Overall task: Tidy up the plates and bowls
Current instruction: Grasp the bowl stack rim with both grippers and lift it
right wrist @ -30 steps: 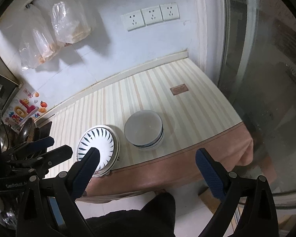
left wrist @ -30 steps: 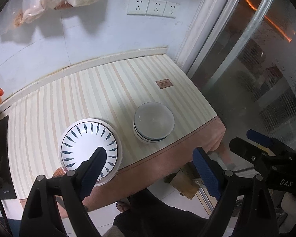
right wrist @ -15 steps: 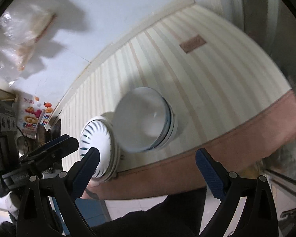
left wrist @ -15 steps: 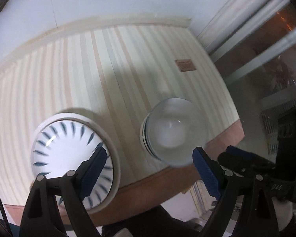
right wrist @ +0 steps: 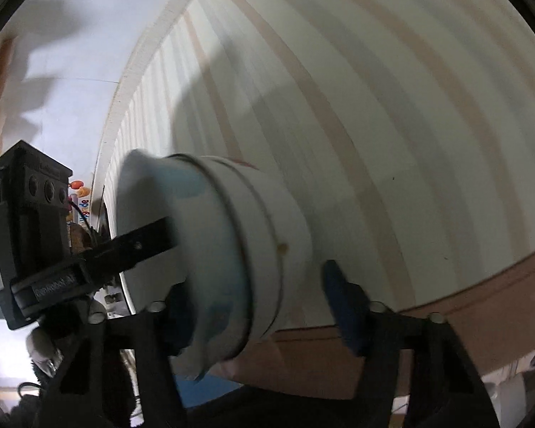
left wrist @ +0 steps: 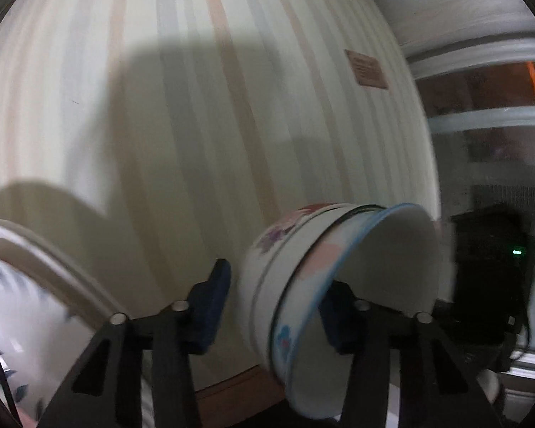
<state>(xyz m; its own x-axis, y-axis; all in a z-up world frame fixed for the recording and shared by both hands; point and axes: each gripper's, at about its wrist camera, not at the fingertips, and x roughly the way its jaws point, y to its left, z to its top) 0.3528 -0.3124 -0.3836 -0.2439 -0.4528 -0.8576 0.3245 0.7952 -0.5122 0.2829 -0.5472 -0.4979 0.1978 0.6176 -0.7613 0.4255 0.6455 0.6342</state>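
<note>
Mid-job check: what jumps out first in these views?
The stack of bowls fills the lower middle of both views, near the striped table's front edge. The left tool and right tool straddle its rim from opposite sides, one finger inside, one outside; their jaws have just been closing, and a gap shows at each outer pad. A blue-leaf plate lies at the left view's lower left.

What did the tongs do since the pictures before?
Both dropped onto the bowl stack: the left tongs and right tongs have been closing, each with one finger inside the rim and one outside. The patterned plate and striped table stayed put.
</note>
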